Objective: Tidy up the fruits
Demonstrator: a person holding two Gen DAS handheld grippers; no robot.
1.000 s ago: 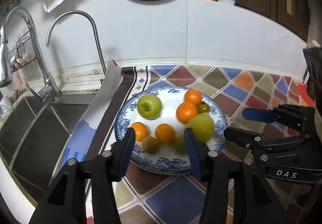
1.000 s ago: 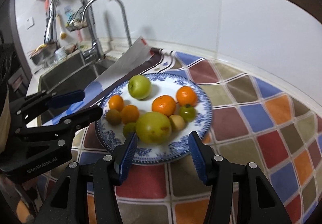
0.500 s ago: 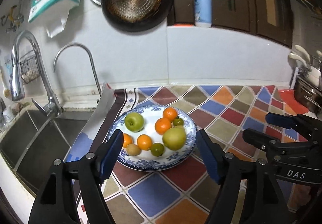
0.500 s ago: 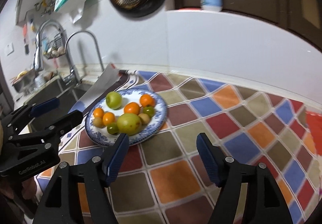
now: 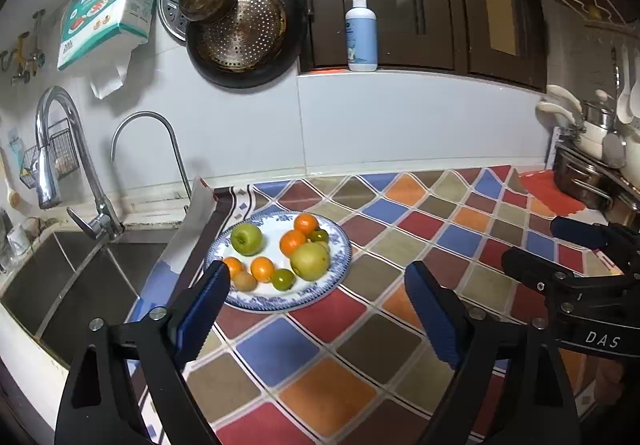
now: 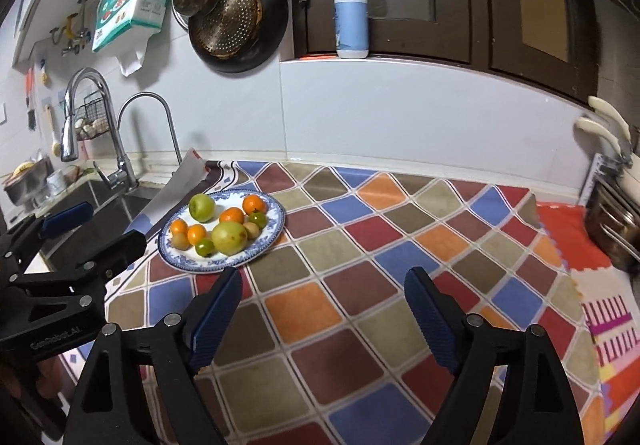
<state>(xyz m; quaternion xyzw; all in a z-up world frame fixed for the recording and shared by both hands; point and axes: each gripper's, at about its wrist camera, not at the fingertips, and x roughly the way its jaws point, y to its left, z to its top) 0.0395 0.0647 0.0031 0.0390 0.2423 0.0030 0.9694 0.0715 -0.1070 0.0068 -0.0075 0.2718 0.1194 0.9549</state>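
Observation:
A blue-and-white plate sits on the chequered cloth near the sink. It holds a green apple, a large yellow-green fruit, several oranges and small green and brown fruits. My left gripper is open and empty, held back from the plate's near edge. My right gripper is open and empty, over the cloth to the right of the plate.
A steel sink with two taps lies left of the cloth. Pans and a tissue pack hang on the wall. A soap bottle stands on the ledge. Pots stand at the far right.
Both grippers have pulled back and up from the plate, which now looks smaller and farther. Both sets of jaws have opened wider. The fruits have not moved.

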